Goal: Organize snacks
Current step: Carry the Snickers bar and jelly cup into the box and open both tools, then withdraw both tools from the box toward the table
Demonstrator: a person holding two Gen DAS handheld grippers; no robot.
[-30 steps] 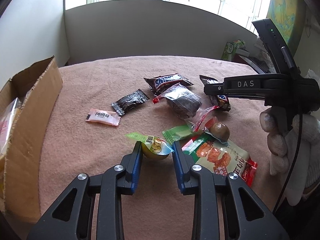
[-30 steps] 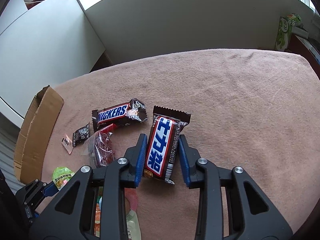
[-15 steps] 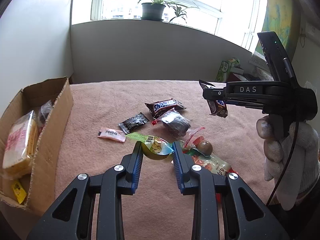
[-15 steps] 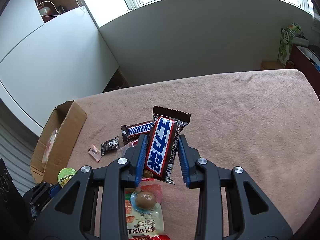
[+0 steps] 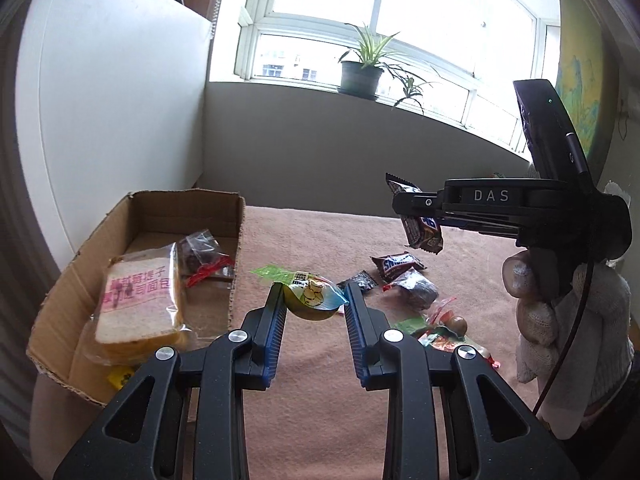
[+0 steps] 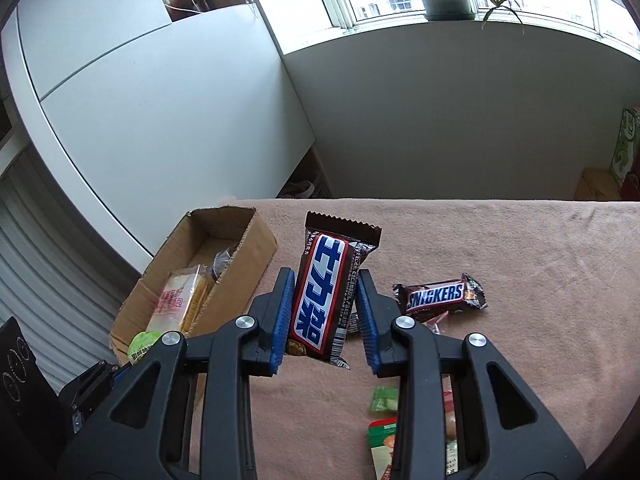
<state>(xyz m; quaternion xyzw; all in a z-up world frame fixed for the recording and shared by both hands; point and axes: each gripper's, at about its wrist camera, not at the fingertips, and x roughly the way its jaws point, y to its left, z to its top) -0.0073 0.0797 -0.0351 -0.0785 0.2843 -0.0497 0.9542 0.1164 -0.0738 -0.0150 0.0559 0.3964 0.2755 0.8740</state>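
Note:
My left gripper [image 5: 313, 300] is shut on a small jelly cup [image 5: 310, 296] with a green foil lid, held above the pink tablecloth just right of the cardboard box [image 5: 236, 248]. My right gripper [image 6: 324, 308] is shut on a brown chocolate bar [image 6: 326, 292] with blue and white lettering, lifted off the table. In the left wrist view that bar [image 5: 420, 226] hangs from the right gripper at the right, held by a gloved hand [image 5: 560, 320]. The box holds a wrapped slice of bread [image 5: 140, 300] and a clear bag of dark snack [image 5: 204, 258].
On the cloth lie a Snickers bar [image 6: 438, 298], a small black packet [image 5: 362, 280], a clear bag with a dark cake [image 5: 416, 292], and a pile of green and red packets with a brown egg [image 5: 456, 324]. A potted plant [image 5: 360, 74] stands on the windowsill behind.
Both grippers rose off the table with their snacks and swung left toward the box; the box's inside has come into view.

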